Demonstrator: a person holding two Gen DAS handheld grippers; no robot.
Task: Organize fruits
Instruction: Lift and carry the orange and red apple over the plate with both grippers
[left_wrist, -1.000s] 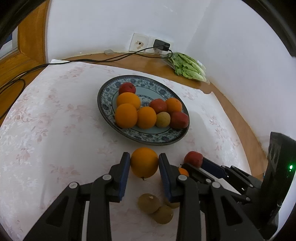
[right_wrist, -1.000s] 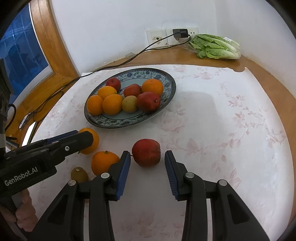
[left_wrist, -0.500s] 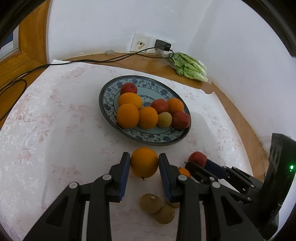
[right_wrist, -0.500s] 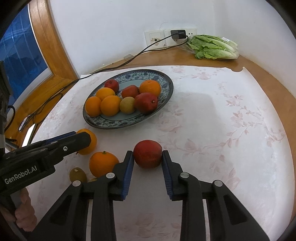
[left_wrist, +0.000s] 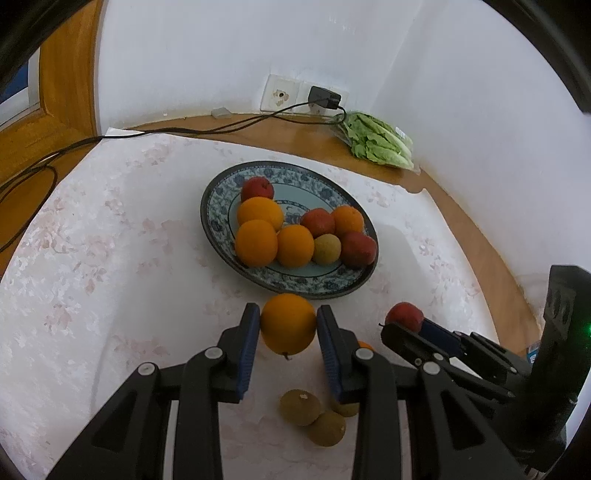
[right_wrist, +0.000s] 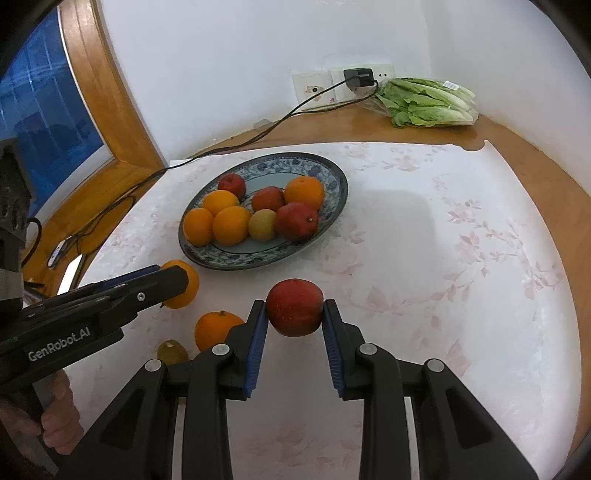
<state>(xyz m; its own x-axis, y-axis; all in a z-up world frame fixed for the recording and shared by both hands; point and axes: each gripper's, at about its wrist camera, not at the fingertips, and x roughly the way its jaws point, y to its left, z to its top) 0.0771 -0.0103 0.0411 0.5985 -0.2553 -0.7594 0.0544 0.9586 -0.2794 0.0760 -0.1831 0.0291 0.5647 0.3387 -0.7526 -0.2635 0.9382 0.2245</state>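
Observation:
A blue-patterned plate (left_wrist: 325, 284) (right_wrist: 332, 173) holds several oranges, red apples and a yellowish fruit. My left gripper (left_wrist: 288, 325) is shut on an orange (left_wrist: 288, 323), lifted just above the cloth in front of the plate. That same orange (right_wrist: 183, 282) shows beside the left fingers in the right wrist view. My right gripper (right_wrist: 294, 310) is shut on a red apple (right_wrist: 294, 306), seen also as the apple (left_wrist: 404, 315) at the right of the left wrist view. On the cloth lie a loose orange (right_wrist: 216, 328) and small brown-green fruits (left_wrist: 300, 408) (right_wrist: 171, 350).
A white floral cloth (right_wrist: 424, 258) covers the wooden table. A bag of lettuce (right_wrist: 428, 101) lies at the back by the wall sockets, where a black cable (right_wrist: 258, 131) runs leftward off the table. A hand (right_wrist: 59, 417) holds the left gripper.
My right gripper's jaws have shut on the red apple, which now sits lifted slightly between the pads. The left gripper keeps its hold on the orange, barely moved.

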